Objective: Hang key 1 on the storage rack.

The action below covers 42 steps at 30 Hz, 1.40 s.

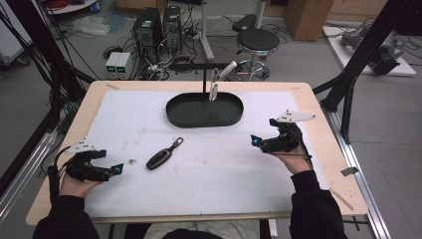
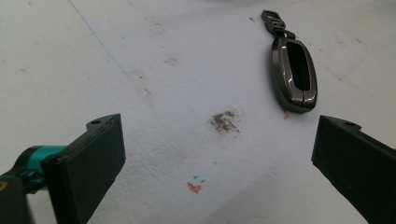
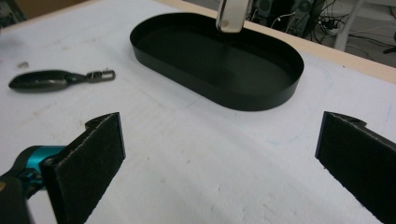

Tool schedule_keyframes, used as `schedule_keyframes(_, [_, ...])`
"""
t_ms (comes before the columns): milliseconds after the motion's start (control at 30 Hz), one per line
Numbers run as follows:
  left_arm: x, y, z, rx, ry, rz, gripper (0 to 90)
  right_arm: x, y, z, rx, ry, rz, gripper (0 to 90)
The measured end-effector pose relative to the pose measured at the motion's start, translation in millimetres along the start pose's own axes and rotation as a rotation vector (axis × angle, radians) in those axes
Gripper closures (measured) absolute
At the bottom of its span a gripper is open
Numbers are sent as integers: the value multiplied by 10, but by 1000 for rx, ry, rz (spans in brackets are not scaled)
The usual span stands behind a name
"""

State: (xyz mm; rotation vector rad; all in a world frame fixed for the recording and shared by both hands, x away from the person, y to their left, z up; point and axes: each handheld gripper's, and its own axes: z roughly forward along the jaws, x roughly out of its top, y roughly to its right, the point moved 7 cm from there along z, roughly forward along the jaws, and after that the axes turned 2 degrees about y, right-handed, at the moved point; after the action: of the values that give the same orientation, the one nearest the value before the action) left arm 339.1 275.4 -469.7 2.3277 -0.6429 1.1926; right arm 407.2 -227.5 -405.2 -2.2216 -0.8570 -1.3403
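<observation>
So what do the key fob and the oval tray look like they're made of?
Key fob: looks like glossy dark metal or plated plastic; its rim catches highlights. Oval tray: thin-walled matte black, likely painted metal or plastic; hard to tell which.

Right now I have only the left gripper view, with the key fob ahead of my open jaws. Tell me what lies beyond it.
Observer: Beyond the key fob, a black oval tray sits on the white mat. I see nothing lying in it.
Operator: Report anything above that tray.
Observer: A silver metal piece hangs from a black stand over the tray's far rim.
Operator: Now give me the right gripper.
Observer: It is at the mat's right side with its jaws wide open, holding nothing and apart from both the key fob and the tray.
</observation>
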Motion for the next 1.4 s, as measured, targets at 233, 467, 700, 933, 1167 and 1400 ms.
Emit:
schedule_keyframes(233, [2,-8,0,4,1,1,33,-127,-44,-55,0,-9,-2,7])
schedule_keyframes(467, [1,-10,9,2,2,-3,33,-274,-78,-129,7,-28,-1,7])
schedule_keyframes(700, [0,-5,19,0,-2,-2,33,-468,-31,-206,10,-39,49,7])
schedule_keyframes(933, [-1,-3,20,0,-4,-4,33,-608,-54,-256,17,-60,26,7])
schedule_keyframes(1167, [-1,-2,35,-2,-8,-5,32,-745,-59,-281,20,-77,31,7])
schedule_keyframes(1400, [-3,6,21,-1,-8,-3,33,-784,-54,-287,16,-81,41,7])
